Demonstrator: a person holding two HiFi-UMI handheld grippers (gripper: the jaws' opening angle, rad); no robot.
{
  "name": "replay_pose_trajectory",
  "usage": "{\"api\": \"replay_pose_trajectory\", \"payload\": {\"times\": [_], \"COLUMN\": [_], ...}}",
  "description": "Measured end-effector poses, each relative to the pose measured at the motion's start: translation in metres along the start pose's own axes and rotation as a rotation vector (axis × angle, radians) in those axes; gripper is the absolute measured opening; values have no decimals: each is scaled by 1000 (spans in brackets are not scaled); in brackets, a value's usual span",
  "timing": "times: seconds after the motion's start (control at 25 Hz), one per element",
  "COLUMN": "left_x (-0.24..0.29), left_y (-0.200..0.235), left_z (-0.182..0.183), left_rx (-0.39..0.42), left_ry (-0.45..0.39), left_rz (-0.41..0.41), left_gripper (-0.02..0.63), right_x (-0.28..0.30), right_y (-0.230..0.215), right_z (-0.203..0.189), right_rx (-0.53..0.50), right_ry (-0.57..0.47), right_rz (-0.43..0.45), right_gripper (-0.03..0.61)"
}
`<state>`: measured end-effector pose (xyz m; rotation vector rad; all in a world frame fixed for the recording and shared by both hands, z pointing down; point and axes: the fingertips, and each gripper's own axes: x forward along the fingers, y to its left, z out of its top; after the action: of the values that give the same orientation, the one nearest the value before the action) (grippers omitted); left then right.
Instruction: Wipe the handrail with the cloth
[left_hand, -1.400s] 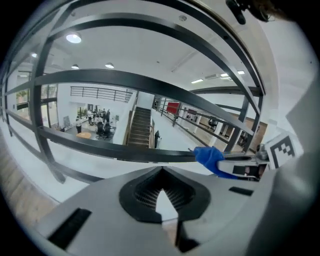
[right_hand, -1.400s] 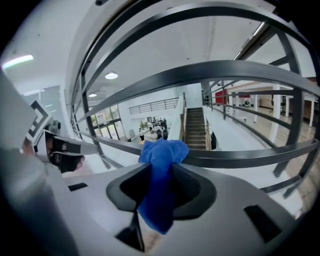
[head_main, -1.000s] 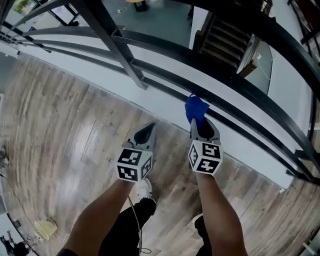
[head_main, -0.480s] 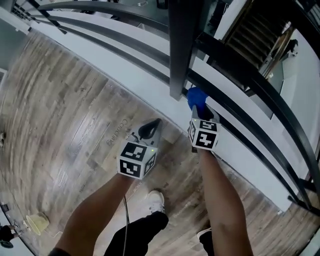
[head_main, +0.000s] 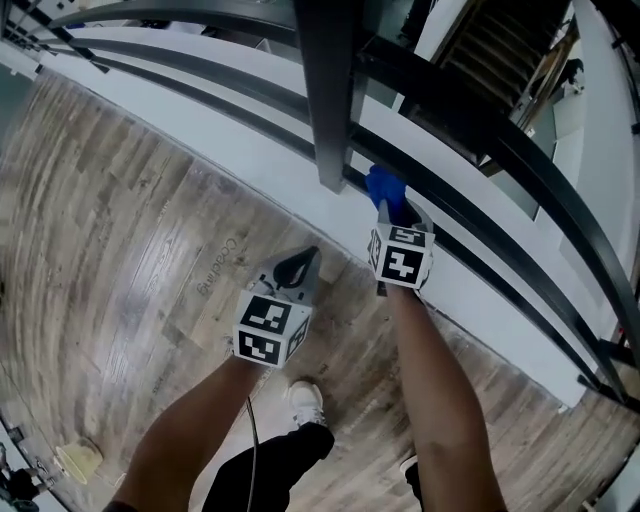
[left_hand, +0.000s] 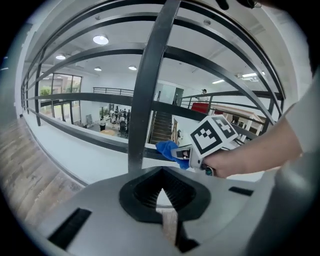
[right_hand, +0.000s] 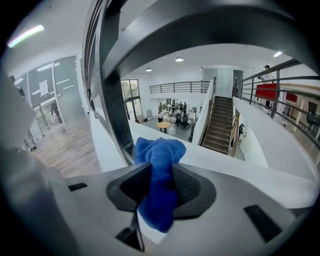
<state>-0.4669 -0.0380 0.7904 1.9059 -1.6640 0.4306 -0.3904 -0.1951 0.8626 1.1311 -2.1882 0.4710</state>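
Since half a second ago, the right tool (head_main: 393, 213) and its cloth (head_main: 384, 187) have edged closer to the foot of the upright post (head_main: 326, 95). The left tool (head_main: 299, 264) has hardly shifted.

From the head view, the black handrail (head_main: 480, 122) sweeps in several bars across a white ledge (head_main: 240, 165) that borders the wooden floor (head_main: 110, 250). The post stands in front of the bars just left of the cloth and blocks that side. The blue cloth sits on the lower bar right beside the post's base. The left tool hangs over the floor, well short of the ledge, with its tips drawn to a point. A white shoe (head_main: 305, 400) shows below the forearms, and a staircase (head_main: 500, 45) lies beyond the rails.

In the left gripper view, the left tool (left_hand: 161, 196) has its jaws drawn together, leaving only a thin slit with nothing between them. The post (left_hand: 148, 85) rises straight ahead. To its right, the right tool (left_hand: 186, 153) pushes the cloth (left_hand: 167, 148) at the bar.

In the right gripper view, the right tool (right_hand: 161, 189) is clamped tight on the cloth (right_hand: 160, 167), which fills the gap between the pads. The cloth bunches out past the tips and hangs in a tail below them. The post (right_hand: 117, 117) stands close on the left, just beside the cloth's bunched end. Beyond it, the staircase (right_hand: 220, 127) drops to a lower hall.
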Motion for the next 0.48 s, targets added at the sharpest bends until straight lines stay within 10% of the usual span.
{"api": "replay_pose_trajectory", "payload": {"times": [0.48], "left_x": [29], "left_y": [-130], "left_z": [-5], "left_rx": [35], "left_ry": [24], "left_rz": [-95], "left_gripper": [-2], "right_x": [-70], "right_y": [-112], "right_z": [-56], "right_rx": [24], "right_ry": [7], "right_rz": [-66], "right_gripper": [135]}}
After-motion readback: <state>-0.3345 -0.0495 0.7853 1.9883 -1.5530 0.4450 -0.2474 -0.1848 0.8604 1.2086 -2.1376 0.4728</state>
